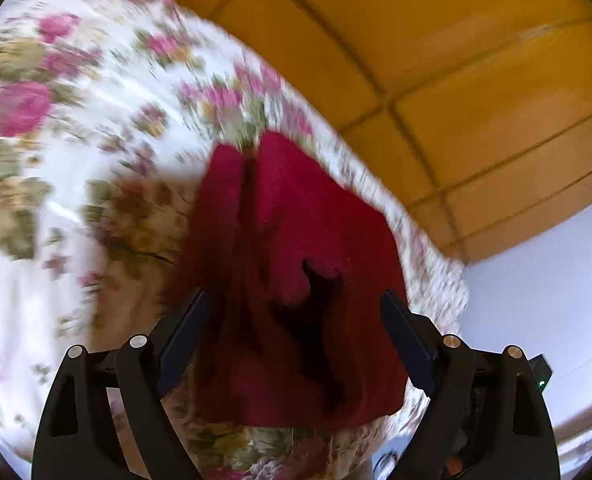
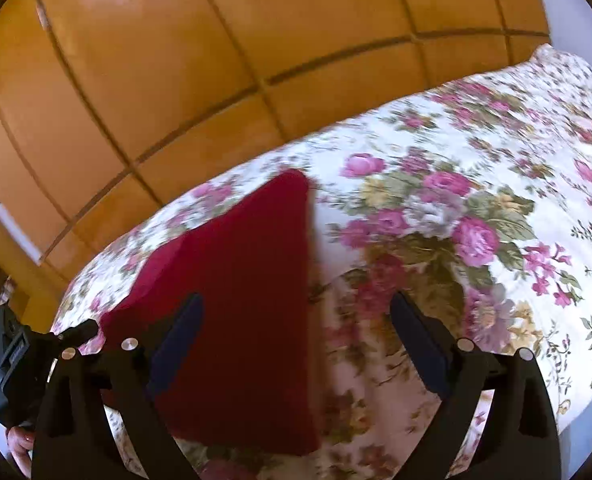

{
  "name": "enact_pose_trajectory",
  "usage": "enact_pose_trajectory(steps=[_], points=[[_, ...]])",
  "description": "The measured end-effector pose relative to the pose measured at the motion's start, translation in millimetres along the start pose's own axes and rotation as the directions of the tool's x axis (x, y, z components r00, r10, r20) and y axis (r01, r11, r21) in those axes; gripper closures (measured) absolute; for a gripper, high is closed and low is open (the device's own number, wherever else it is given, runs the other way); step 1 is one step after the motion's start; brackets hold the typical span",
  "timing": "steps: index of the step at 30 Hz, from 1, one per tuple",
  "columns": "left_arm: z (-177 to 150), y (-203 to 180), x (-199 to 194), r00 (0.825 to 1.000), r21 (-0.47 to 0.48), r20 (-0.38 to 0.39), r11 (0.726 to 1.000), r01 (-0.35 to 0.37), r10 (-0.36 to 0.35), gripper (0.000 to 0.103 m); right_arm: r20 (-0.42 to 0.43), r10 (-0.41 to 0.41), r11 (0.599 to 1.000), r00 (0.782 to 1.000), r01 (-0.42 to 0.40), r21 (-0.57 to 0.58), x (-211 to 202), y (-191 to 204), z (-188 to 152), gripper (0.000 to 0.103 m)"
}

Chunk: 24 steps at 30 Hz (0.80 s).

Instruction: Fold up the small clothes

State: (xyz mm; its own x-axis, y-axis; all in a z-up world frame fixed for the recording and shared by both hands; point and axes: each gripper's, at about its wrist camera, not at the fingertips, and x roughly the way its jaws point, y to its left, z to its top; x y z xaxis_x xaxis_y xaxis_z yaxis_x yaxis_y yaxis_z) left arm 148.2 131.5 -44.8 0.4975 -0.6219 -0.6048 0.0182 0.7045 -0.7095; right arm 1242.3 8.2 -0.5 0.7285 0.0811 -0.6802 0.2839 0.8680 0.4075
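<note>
The left gripper (image 1: 296, 308) is seen with its jaws spread wide; a rumpled red garment (image 1: 296, 260) lies between and beyond them on the floral bedspread (image 1: 55, 120), and no pad can be seen pressing on it. The right gripper (image 2: 296, 312) is likewise held wide apart and nothing is gripped. In the right wrist view the red garment (image 2: 247, 280) is spread flat beneath the left finger (image 2: 179, 332), while bare floral bedspread (image 2: 476, 200) is found under the right finger. A wooden panelled wall (image 2: 215, 60) is seen behind the bed.
</note>
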Motion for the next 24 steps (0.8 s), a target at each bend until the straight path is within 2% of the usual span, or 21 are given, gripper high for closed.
enact_pose_trajectory(steps=[2,3,4,6,9,11,14,17,20,21,24], points=[[3.5,-8.6,16.7,0.999,0.049,-0.010,0.998,-0.050,0.050,0.036,-0.021,-0.056,0.997,0.998,0.055,-0.048,11.3,3.8,3.1,0.009],[3.3,-12.8,23.9,0.996,0.077,-0.028,0.994,-0.078,0.080,0.064,-0.027,-0.081,0.994,0.996,0.079,-0.073,15.5,7.3,1.6,0.009],[2.1,-15.6,26.8,0.995,0.097,-0.033,0.991,-0.086,0.090,0.074,-0.033,-0.101,0.991,0.994,0.098,-0.097,22.9,11.5,-0.3,0.009],[-2.9,-24.8,15.6,0.995,0.167,0.026,0.981,-0.097,0.094,0.079,-0.029,-0.112,0.987,0.993,0.108,-0.118,25.8,15.2,-8.7,0.009],[-9.3,-25.7,-14.1,0.992,0.194,0.102,0.976,-0.097,0.079,0.080,-0.044,-0.084,0.984,0.996,0.076,-0.160,26.7,23.5,-19.4,0.009],[-13.7,-17.6,-22.1,0.984,0.218,0.130,0.965,-0.146,0.119,0.080,-0.063,-0.087,0.968,0.994,0.069,-0.240,31.1,35.1,-31.3,0.009],[-17.6,10.6,3.4,0.975,0.193,0.072,0.956,-0.220,0.210,0.079,-0.079,-0.145,0.931,0.986,0.109,-0.348,47.2,45.8,-50.9,0.008],[-23.7,22.4,5.3,0.979,0.175,0.107,0.966,-0.188,0.171,0.073,-0.092,-0.108,0.948,0.990,0.075,-0.310,54.1,34.4,-54.1,0.003],[-22.6,14.4,0.5,0.974,0.205,0.126,0.956,-0.211,0.188,0.064,-0.128,-0.033,0.972,0.991,0.002,-0.234,46.3,20.5,-46.7,0.003],[-22.0,12.0,-4.6,0.968,0.201,0.144,0.952,-0.230,0.203,0.055,-0.123,-0.014,0.976,0.992,-0.013,-0.218,40.8,17.8,-45.0,0.003],[-21.9,6.0,-36.7,0.941,0.153,0.264,0.954,-0.258,0.212,0.048,-0.053,0.028,0.984,0.998,-0.037,-0.174,15.2,6.6,-35.2,0.003]])
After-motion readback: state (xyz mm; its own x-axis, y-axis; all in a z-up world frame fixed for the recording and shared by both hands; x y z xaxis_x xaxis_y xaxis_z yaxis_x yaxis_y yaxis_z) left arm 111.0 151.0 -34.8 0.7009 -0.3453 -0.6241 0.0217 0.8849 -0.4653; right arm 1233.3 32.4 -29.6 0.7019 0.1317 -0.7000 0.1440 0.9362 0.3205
